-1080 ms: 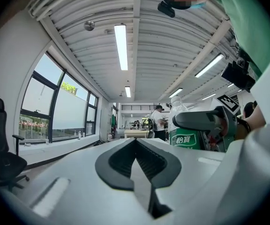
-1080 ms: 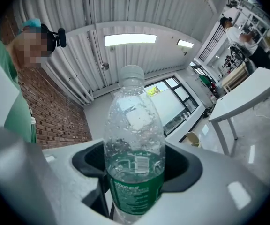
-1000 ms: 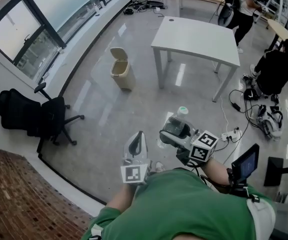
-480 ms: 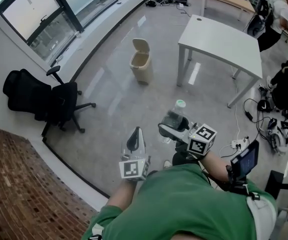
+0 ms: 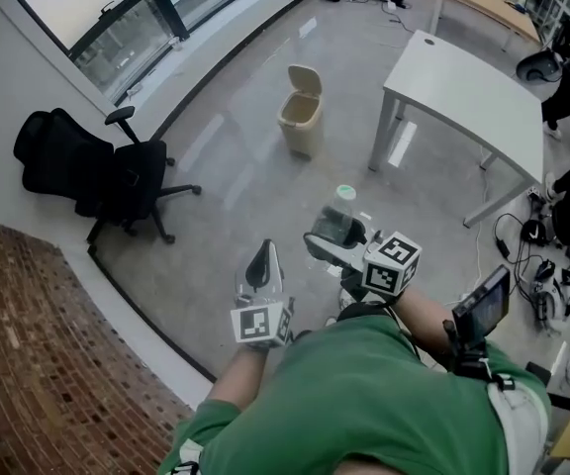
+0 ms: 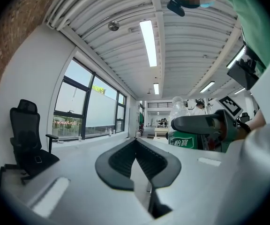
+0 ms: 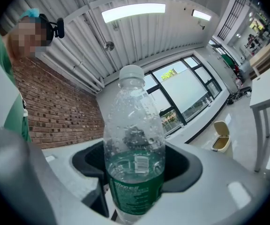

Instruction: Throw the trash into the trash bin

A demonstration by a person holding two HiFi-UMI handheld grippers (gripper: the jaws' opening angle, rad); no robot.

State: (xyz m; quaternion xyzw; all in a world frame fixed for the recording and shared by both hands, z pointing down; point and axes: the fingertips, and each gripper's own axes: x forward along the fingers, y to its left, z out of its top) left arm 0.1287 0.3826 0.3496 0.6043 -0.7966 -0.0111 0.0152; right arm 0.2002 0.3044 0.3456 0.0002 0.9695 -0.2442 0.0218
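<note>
Plastic bottle [image 7: 134, 139] stands clamped in right gripper [image 5: 331, 237]; left gripper [image 6: 136, 144] closed, empty; right gripper view alone reveals droplets inside.

Head view: high above the person, facing steeply down at the floor, trash bin [image 5: 302, 124] at 12 o'clock, office chair [image 5: 97, 176] at 9. Left gripper view: low, tilted up toward the ceiling, chair at 8, bottle [image 6: 179, 121] near at 4. Right gripper view: close on the bottle, bin far at 4; all three share the window wall [image 5: 97, 18].
</note>
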